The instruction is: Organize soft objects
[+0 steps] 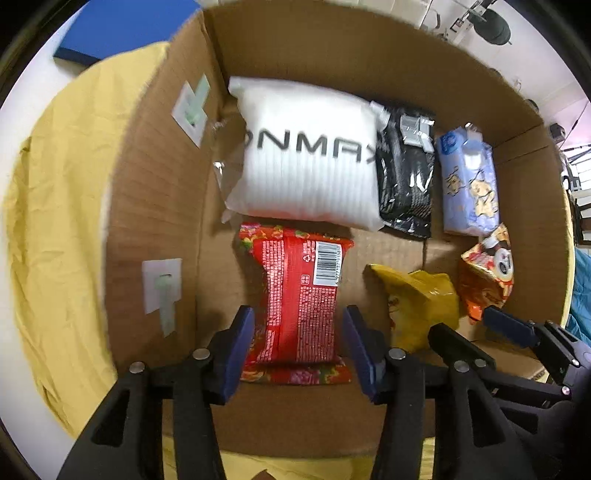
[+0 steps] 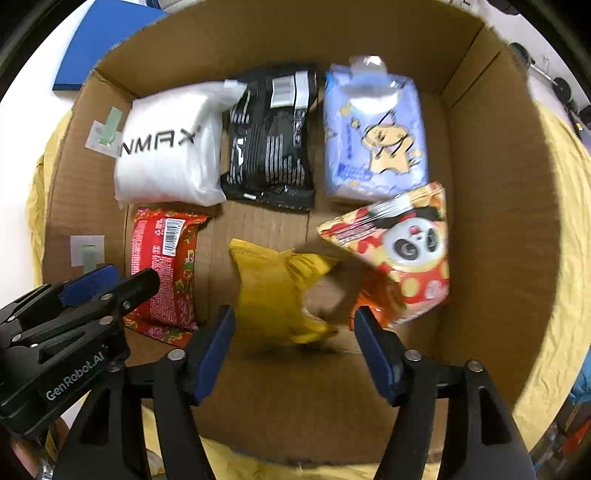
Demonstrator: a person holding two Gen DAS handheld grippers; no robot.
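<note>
An open cardboard box (image 1: pixel 162 206) (image 2: pixel 498 229) holds several soft packs. Far row: a white pack (image 1: pixel 306 155) (image 2: pixel 170 151), a black pack (image 1: pixel 406 173) (image 2: pixel 271 140), a light blue tissue pack (image 1: pixel 467 184) (image 2: pixel 373 133). Near row: a red snack pack (image 1: pixel 299 299) (image 2: pixel 162 266), a crumpled yellow bag (image 1: pixel 421 306) (image 2: pixel 273 291), a panda snack bag (image 1: pixel 487 269) (image 2: pixel 399 254). My left gripper (image 1: pixel 299 343) is open, its fingers either side of the red pack's near end. My right gripper (image 2: pixel 295 347) is open, just above the yellow bag.
The box stands on a yellow cloth (image 1: pixel 55 221) (image 2: pixel 565 295) over a white table. A blue board (image 1: pixel 122 26) (image 2: pixel 107 40) lies beyond the box's far left corner. White labels (image 1: pixel 162 284) are stuck on the box's left wall.
</note>
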